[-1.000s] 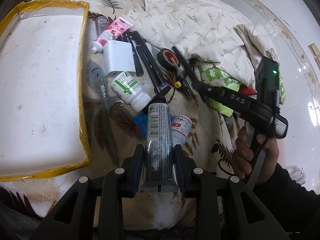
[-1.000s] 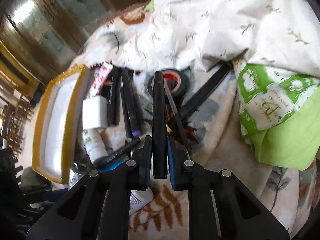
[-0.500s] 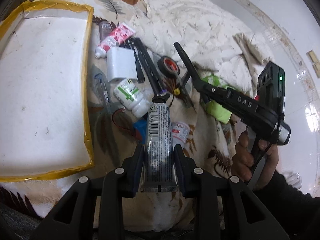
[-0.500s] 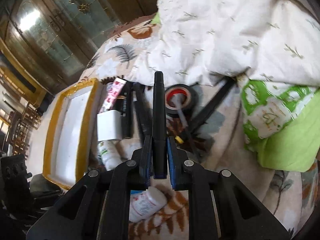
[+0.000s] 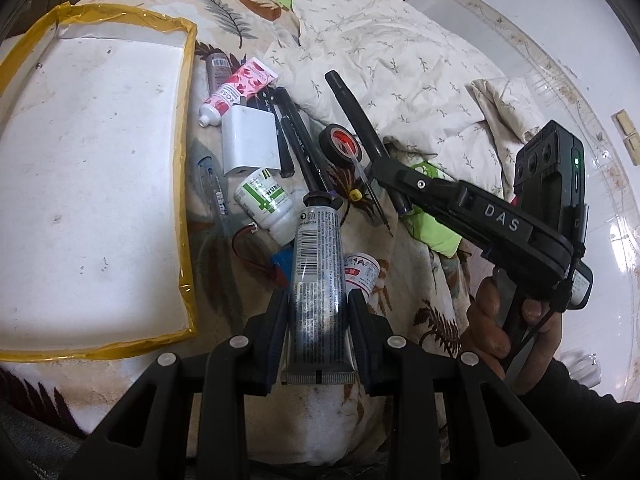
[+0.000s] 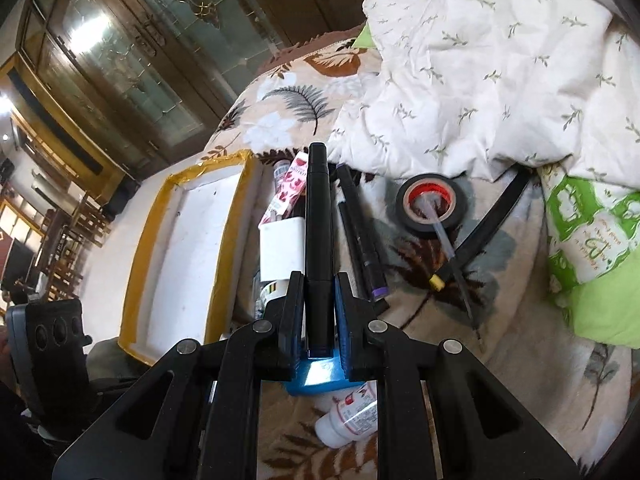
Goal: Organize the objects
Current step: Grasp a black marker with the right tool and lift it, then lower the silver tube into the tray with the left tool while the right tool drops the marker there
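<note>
Clutter covers the leaf-patterned beige blanket (image 5: 404, 280), and both grippers are loaded. The left gripper (image 5: 318, 328) has its jaws pinched on a silver metal tube with a black cap (image 5: 318, 280), gripped near the crimped tail end, cap pointing away over the pile. The right gripper (image 6: 318, 312) has its jaws squeezed onto a black marker pen (image 6: 319, 240), which sticks straight out ahead, raised clear of the things below; in the left wrist view that same pen (image 5: 356, 116) angles up over the heap, and a hand (image 5: 504, 320) grips the tool's handle. Down on the blanket lie a roll of black electrical tape with a red core (image 6: 431, 205), a pink flowered tube (image 5: 236, 92), a white square charger block (image 5: 250, 146), a white bottle with a green label (image 5: 266, 202), a small white bottle with red print (image 6: 348, 416) and two more black pens (image 6: 362, 236) side by side. At the left sits a white foam tray edged in yellow tape (image 5: 186, 160), just beside the pile. A rumpled white quilt with small sprigs (image 6: 492, 60) bunches up behind, with a green-and-white printed bag (image 6: 588, 232) at its right.
</note>
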### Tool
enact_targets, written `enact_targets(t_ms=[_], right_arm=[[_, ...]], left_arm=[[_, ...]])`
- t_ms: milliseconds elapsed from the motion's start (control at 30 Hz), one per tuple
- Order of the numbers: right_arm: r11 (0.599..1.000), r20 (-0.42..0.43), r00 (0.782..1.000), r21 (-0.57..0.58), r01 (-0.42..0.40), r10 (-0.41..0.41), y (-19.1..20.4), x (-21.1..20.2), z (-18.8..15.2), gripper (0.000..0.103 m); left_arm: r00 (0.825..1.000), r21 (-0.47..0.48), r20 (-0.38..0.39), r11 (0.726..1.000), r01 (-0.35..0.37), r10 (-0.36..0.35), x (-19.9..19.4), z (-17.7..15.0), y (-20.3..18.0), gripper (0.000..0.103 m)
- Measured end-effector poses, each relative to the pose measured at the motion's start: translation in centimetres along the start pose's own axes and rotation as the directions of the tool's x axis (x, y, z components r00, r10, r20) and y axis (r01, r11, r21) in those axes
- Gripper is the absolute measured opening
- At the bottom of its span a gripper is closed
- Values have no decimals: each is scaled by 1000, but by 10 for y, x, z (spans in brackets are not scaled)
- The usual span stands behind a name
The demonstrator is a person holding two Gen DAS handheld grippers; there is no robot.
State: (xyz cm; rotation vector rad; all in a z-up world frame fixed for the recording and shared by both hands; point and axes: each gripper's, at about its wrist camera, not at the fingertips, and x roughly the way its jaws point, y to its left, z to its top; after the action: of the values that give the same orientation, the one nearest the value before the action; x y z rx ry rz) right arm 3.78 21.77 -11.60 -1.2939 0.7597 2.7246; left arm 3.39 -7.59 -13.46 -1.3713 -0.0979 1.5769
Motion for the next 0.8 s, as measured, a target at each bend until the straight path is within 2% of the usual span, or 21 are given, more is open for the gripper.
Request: enact_targets(t_ms=[233, 433, 633, 733, 800], right_arm=[[999, -8, 999, -22, -45, 45, 17, 3, 4, 14], [994, -34, 994, -21, -105, 104, 42, 19, 7, 14], [986, -116, 982, -54, -160, 153, 84, 57, 4, 14], [982, -144, 976, -74, -175, 163, 105, 73, 0, 14], [984, -156, 978, -88, -156, 141, 113, 85, -1, 14]], left_arm=[[999, -53, 51, 998, 23, -21, -14, 5, 10, 30], [991, -109, 134, 994, 2, 13, -46, 20, 36, 30], [970, -194, 165, 970, -147, 180, -59, 30, 70, 30], [954, -235, 162, 949, -211, 252, -60, 33, 81, 30], [933, -268, 157, 923, -275, 324, -60, 32, 89, 30]])
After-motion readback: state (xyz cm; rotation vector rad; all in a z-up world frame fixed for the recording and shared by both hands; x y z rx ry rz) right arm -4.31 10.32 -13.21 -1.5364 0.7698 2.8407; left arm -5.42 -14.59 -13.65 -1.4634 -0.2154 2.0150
